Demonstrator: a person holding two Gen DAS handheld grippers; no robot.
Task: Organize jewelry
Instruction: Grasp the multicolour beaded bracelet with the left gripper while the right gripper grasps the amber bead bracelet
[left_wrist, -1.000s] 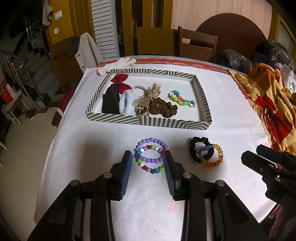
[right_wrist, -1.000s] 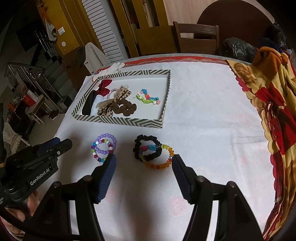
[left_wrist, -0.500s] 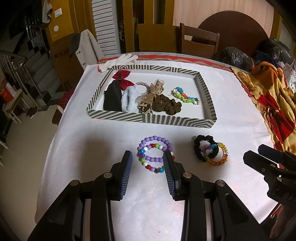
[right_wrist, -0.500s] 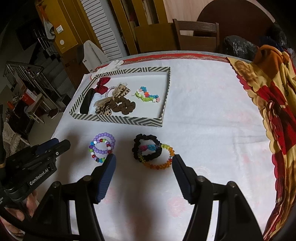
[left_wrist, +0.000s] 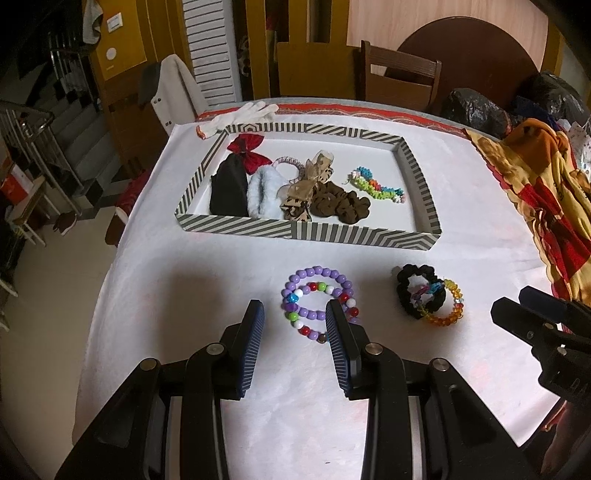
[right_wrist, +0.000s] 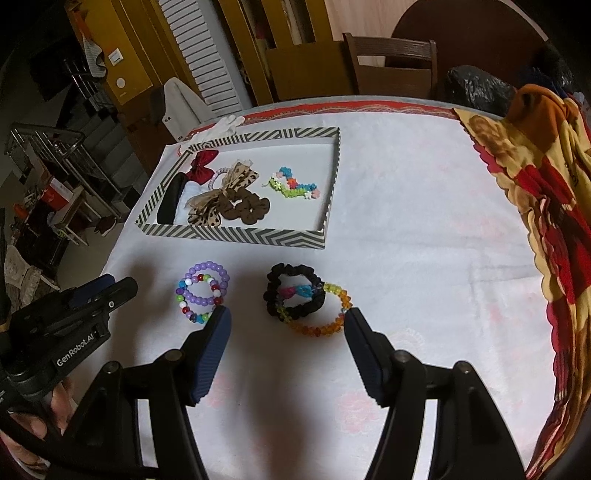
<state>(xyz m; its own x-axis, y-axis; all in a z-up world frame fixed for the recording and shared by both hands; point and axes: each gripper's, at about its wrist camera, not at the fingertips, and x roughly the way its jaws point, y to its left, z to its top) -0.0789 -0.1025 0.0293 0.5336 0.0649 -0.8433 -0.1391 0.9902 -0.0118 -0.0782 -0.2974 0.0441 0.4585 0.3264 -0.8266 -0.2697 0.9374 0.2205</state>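
**Now: bracelets wait short of the tray**

Both lie on the worktop just before the tray (left_wrist: 306, 230). The beads (left_wrist: 317, 301) sit ahead of the left gripper (left_wrist: 293, 317), jaws open, empty; the scrunchie (right_wrist: 295, 295) ahead of the right gripper (right_wrist: 286, 325), jaws wide.

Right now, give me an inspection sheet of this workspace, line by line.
Surface: table under a white cloth.
Job's things: purple bead bracelets and a black scrunchie overlapped by an amber bead bracelet lie loose on the cloth; striped tray holds bows, scrunchies and a flower-bead bracelet.
Clutter: white glove behind the tray; patterned blanket at the right edge.
Grippers: left tongs open, empty, near the purple bracelets; right tongs open, empty, near the amber one.
Cables: nothing seen.
Surroundings: wooden chair, stairs, black bags.
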